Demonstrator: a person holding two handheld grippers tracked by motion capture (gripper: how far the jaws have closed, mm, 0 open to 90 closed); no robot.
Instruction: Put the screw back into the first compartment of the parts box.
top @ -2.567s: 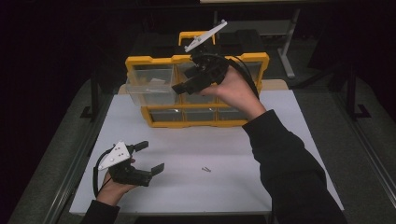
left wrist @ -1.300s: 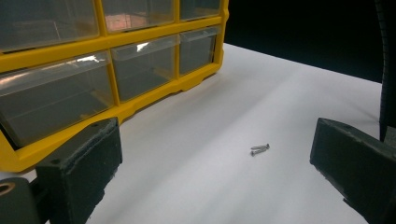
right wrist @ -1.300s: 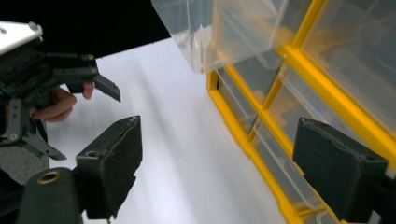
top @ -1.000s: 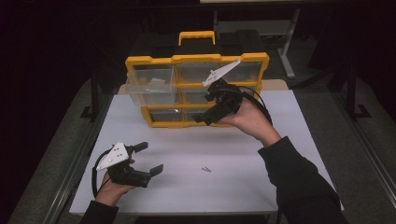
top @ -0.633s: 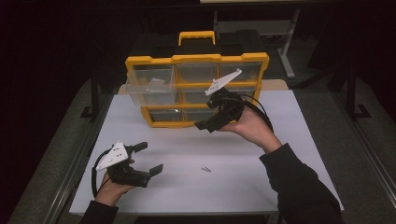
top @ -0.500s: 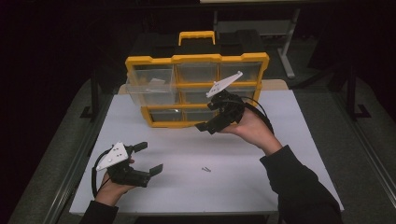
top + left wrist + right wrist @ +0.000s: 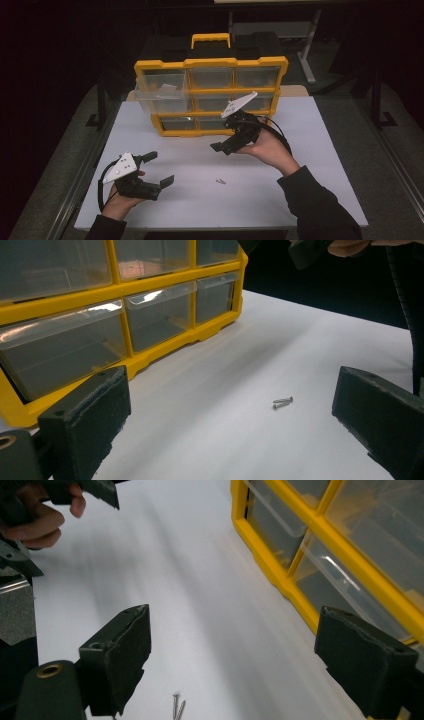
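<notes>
Nearby — yellow drawer cabinet [image 7: 210, 95] behind screws [image 7: 220, 181]; path unobstructed

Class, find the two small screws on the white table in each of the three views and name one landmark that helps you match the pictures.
High view: screws lie at lower centre, between the two grippers.
Left gripper view: right of centre, between the fingers.
Right gripper view: bottom edge, centre, between the fingers.
Shared landmark: the yellow drawer cabinet behind the screws.
</notes>
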